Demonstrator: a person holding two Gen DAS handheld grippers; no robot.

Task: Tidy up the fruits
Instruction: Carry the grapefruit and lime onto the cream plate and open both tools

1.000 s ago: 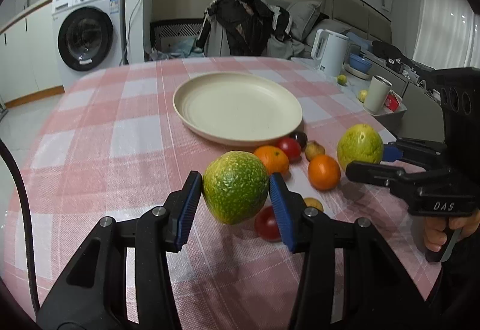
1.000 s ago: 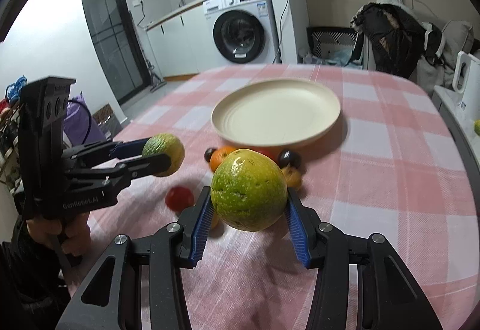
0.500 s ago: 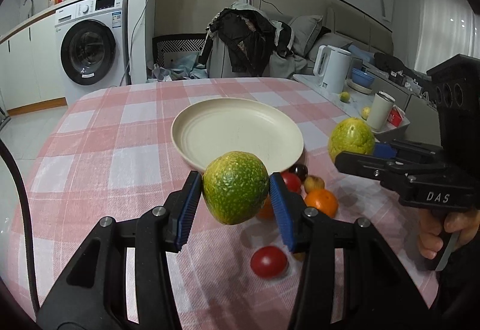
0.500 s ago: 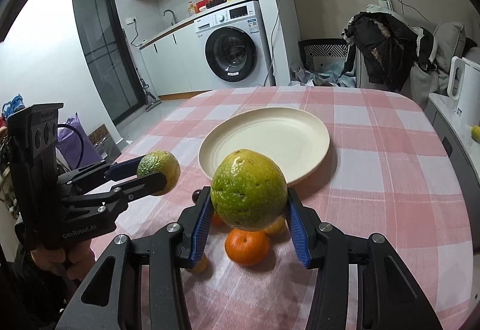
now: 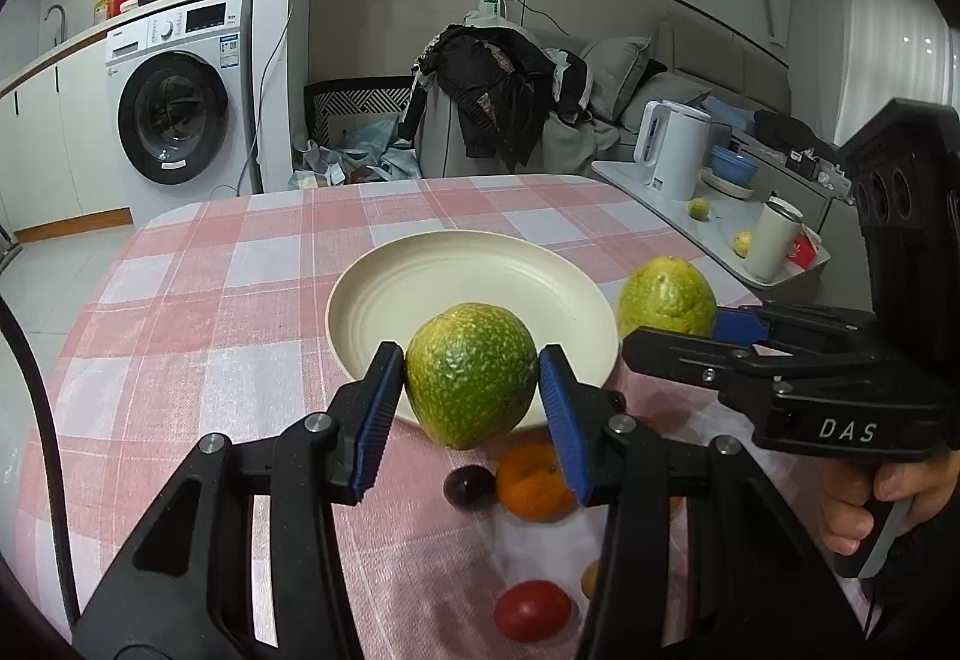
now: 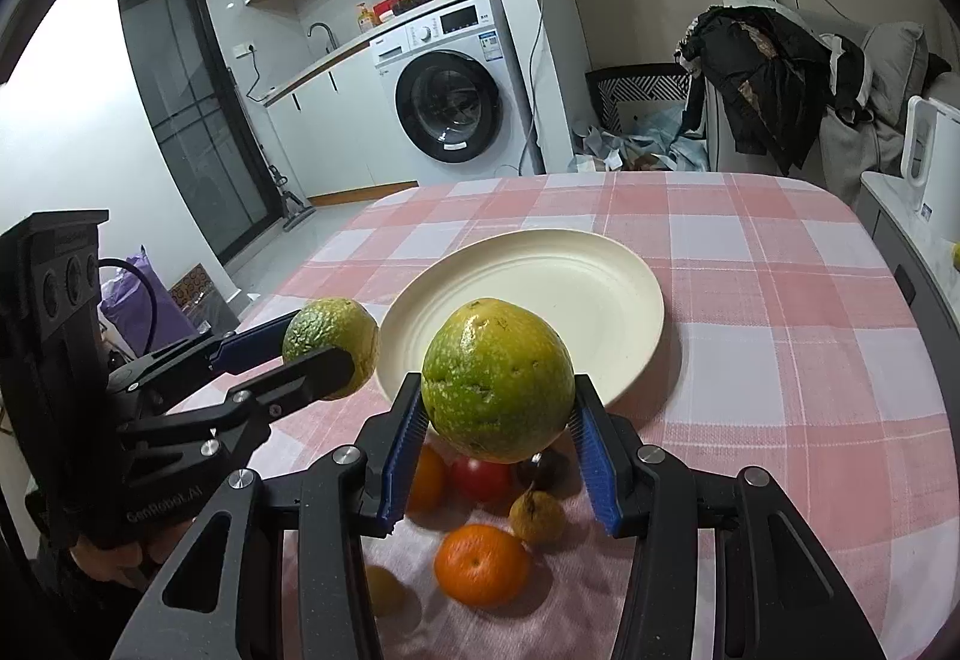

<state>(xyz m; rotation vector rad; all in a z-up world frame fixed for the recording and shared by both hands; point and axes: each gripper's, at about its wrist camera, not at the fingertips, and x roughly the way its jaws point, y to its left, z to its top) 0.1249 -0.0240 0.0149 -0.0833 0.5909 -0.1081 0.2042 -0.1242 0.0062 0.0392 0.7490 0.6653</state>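
My left gripper (image 5: 471,390) is shut on a rough dark-green fruit (image 5: 471,375), held in the air at the near rim of the cream plate (image 5: 420,294). My right gripper (image 6: 495,420) is shut on a larger yellow-green fruit (image 6: 498,378), also lifted, just short of the same plate (image 6: 552,288). Each gripper shows in the other's view: the right gripper (image 5: 678,312) with its fruit (image 5: 666,297), the left gripper (image 6: 324,342) with its fruit (image 6: 330,330). Below lie an orange (image 6: 480,561), a red tomato (image 5: 531,609), a dark plum (image 5: 468,486) and a small pear (image 6: 536,516).
The table wears a pink checked cloth (image 5: 210,300). A side counter to the right carries a white kettle (image 5: 672,150), a blue bowl (image 5: 732,165) and a cup (image 5: 771,240). A washing machine (image 5: 180,102) and a chair heaped with clothes (image 5: 492,90) stand beyond the table.
Both grippers have risen and moved forward with their fruits, from above the loose fruit pile to the plate's near rim. The loose fruits now sit lower in both views.
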